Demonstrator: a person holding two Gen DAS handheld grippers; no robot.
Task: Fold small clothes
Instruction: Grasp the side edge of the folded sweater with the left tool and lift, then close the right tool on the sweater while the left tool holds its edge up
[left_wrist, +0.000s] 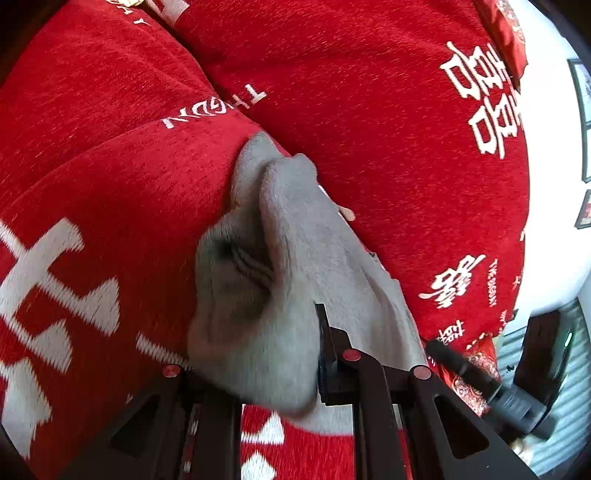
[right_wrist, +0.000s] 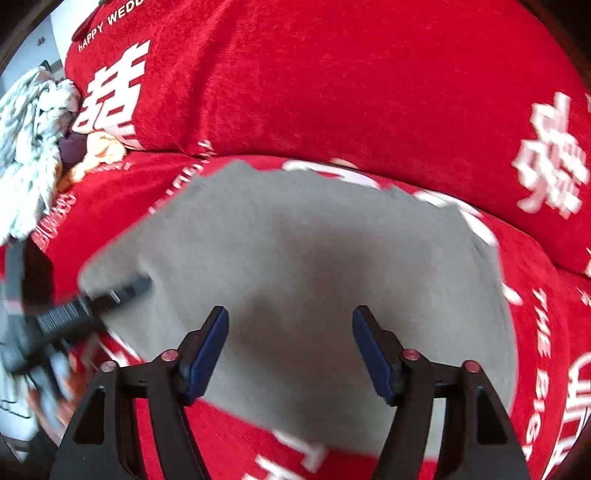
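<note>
A small grey garment (right_wrist: 295, 258) lies spread on a red sofa cover (right_wrist: 332, 74) with white characters. In the left wrist view the grey garment (left_wrist: 280, 266) is bunched and lifted in folds right in front of the camera. My left gripper (left_wrist: 317, 354) is shut on an edge of it; only one finger (left_wrist: 325, 343) shows, the other is hidden by the cloth. It also appears at the left of the right wrist view (right_wrist: 110, 295), at the garment's left edge. My right gripper (right_wrist: 290, 332) is open and empty, just above the garment's near part.
A pile of other clothes (right_wrist: 33, 155), pale patterned and orange, lies at the sofa's left end. The red back cushion (left_wrist: 369, 110) rises behind the seat. A white wall with framed pictures (left_wrist: 583, 110) shows at the right of the left wrist view.
</note>
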